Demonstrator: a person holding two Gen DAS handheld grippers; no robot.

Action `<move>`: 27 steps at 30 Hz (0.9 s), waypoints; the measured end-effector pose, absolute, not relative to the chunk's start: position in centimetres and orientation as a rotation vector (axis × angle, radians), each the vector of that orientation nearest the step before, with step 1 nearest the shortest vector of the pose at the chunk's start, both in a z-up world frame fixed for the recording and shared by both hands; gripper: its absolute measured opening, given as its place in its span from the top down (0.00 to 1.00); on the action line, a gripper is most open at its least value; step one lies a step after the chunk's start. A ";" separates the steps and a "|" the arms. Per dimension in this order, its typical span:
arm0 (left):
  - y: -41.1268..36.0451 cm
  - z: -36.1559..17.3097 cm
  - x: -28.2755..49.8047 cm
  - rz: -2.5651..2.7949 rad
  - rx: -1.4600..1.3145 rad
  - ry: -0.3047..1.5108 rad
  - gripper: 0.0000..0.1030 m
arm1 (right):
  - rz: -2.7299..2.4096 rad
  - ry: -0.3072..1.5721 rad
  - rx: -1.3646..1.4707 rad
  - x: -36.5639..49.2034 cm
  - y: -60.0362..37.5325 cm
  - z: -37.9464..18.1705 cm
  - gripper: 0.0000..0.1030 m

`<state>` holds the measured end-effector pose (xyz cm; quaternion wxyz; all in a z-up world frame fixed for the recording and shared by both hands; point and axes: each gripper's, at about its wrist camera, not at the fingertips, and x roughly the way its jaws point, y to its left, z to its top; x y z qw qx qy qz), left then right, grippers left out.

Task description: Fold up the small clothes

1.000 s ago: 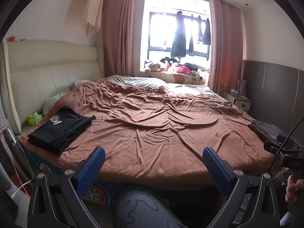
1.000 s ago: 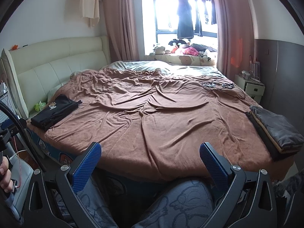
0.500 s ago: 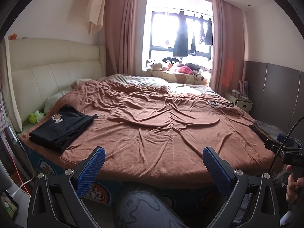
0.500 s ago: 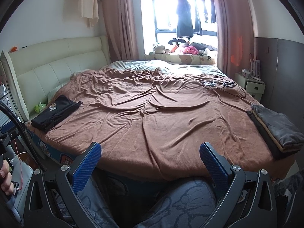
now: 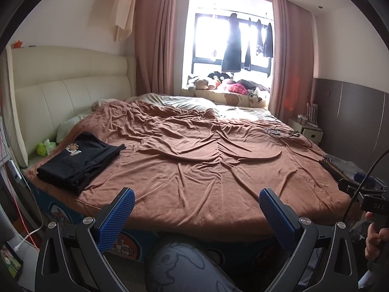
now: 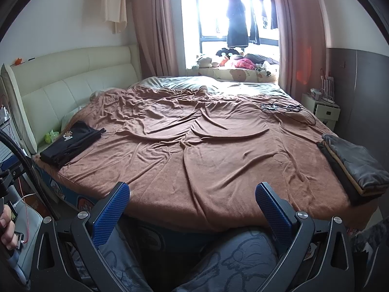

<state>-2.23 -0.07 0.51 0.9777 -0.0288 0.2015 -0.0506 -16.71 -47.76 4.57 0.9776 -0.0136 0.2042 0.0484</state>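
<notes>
- The left gripper (image 5: pixel 195 205) is spread wide with nothing between its blue pads; it hangs off the near edge of the bed, above the person's knee.
- The right gripper (image 6: pixel 192 199) is equally wide apart and empty, at the same near edge.
- A black folded garment (image 5: pixel 77 159) with a paw print lies on the brown blanket (image 5: pixel 206 165) at the near left corner, long axis running away toward the headboard (image 5: pixel 60 97).
- A folded stack of grey and tan clothes (image 6: pixel 355 165) sits at the right edge.
- No unfolded piece shows on the blanket's middle.
- The left gripper is nearer the black garment, the right nearer the stack; I judge either reach goes forward and outward.
</notes>
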 end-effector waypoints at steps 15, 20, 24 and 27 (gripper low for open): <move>0.0 0.5 -2.2 -0.103 -0.058 0.406 0.00 | 0.098 0.411 -0.027 -16.8 -47.8 4.4 0.00; 0.0 0.5 -2.3 -0.098 -0.058 0.399 0.00 | 0.094 0.418 -0.024 -16.6 -47.9 4.3 0.00; 0.2 0.4 -2.4 -0.094 -0.061 0.395 0.00 | 0.091 0.422 -0.018 -16.3 -47.9 4.4 0.00; 0.2 0.4 -2.3 -0.091 -0.066 0.392 0.00 | 0.089 0.426 -0.017 -16.1 -47.8 4.4 0.00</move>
